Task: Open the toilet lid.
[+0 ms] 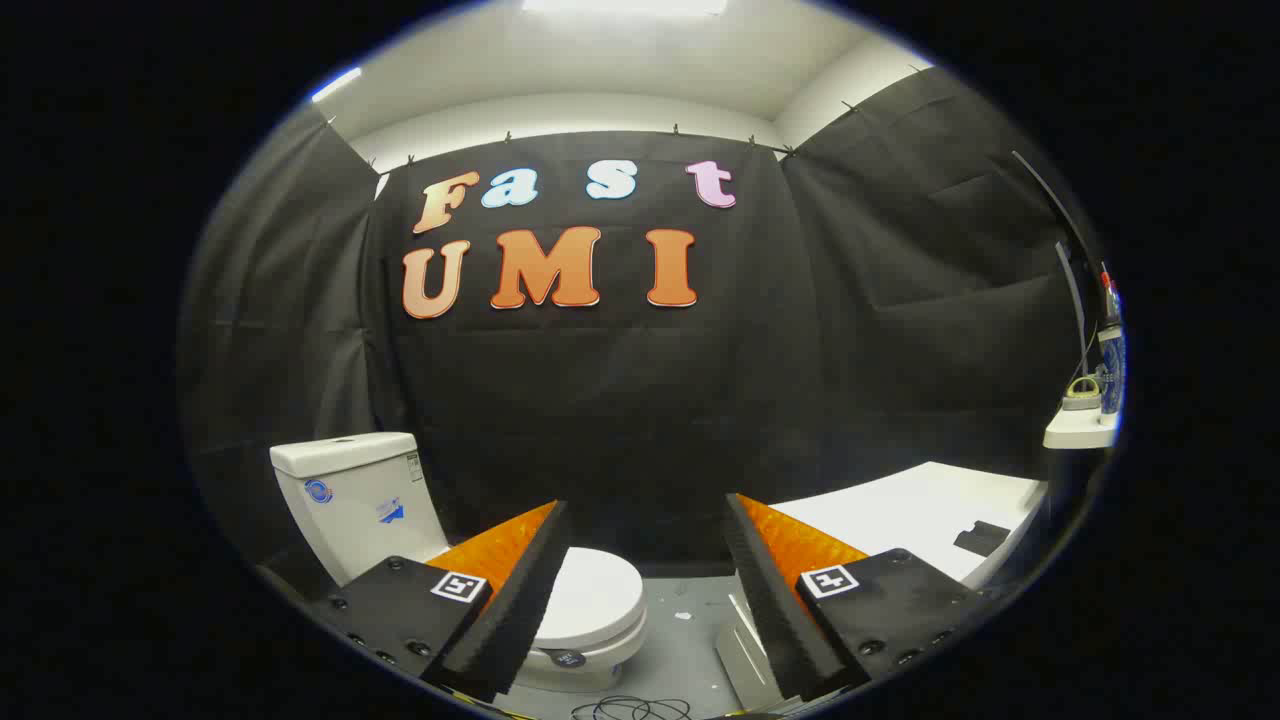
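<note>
A white toilet stands low on the floor, below and ahead of my fingers. Its lid lies shut and flat over the bowl, partly hidden behind my left finger. The white tank rises behind it, to the left of that finger. My gripper is held well above the lid and is open, with a wide gap and nothing between the fingers. No finger touches the toilet.
A white table with a small dark object on it stands beyond the right finger. Further right a small shelf carries a bottle. A coil of black cable lies on the grey floor near the toilet's front.
</note>
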Motion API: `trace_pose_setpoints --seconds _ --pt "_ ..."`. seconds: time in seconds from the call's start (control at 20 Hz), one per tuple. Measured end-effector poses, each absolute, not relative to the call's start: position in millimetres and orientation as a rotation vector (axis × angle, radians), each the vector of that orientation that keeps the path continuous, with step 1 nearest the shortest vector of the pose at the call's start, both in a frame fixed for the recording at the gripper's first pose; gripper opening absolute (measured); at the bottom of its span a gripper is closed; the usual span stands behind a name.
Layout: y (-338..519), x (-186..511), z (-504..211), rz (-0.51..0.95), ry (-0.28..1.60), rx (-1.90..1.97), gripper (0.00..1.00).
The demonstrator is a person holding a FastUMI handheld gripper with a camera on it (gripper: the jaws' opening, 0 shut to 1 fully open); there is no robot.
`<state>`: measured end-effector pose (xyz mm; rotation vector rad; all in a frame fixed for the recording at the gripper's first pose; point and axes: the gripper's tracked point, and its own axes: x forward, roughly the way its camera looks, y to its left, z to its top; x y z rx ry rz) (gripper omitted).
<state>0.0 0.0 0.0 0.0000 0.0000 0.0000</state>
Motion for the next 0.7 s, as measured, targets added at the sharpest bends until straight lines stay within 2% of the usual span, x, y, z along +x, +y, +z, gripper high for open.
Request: trace_pose_setpoints --seconds 0.7 --pt "-2.3 0.3 0.9 -0.008 0.006 0.017 0.98"
